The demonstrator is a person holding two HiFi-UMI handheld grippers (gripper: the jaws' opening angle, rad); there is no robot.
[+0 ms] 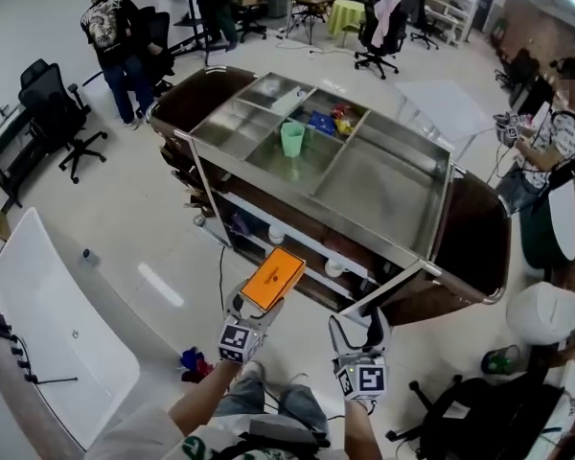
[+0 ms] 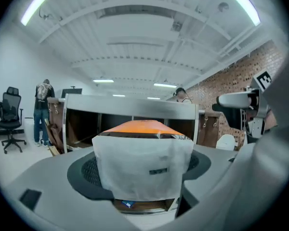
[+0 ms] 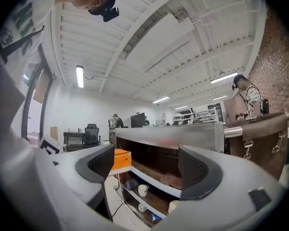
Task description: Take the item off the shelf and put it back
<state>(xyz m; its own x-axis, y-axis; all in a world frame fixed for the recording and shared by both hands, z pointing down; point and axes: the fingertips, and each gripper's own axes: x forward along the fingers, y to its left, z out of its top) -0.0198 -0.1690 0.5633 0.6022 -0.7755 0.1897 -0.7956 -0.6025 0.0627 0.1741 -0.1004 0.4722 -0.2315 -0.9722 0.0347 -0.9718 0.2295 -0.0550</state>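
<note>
We've got the left gripper (image 1: 257, 307) clamped on one end of the orange box (image 1: 274, 277), out in front of the shelf (image 3: 157, 181), right gripper (image 1: 358, 328) open and empty, so it might sag and clip the edge.

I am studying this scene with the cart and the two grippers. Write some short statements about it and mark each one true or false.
1. The left gripper is shut on the orange packet. True.
2. The right gripper holds a cup. False: its jaws stand apart, with nothing between them.
3. A green cup stands in the top tray of the cart. True.
4. The packet lies on a shelf. False: it is held up in front of the cart.
</note>
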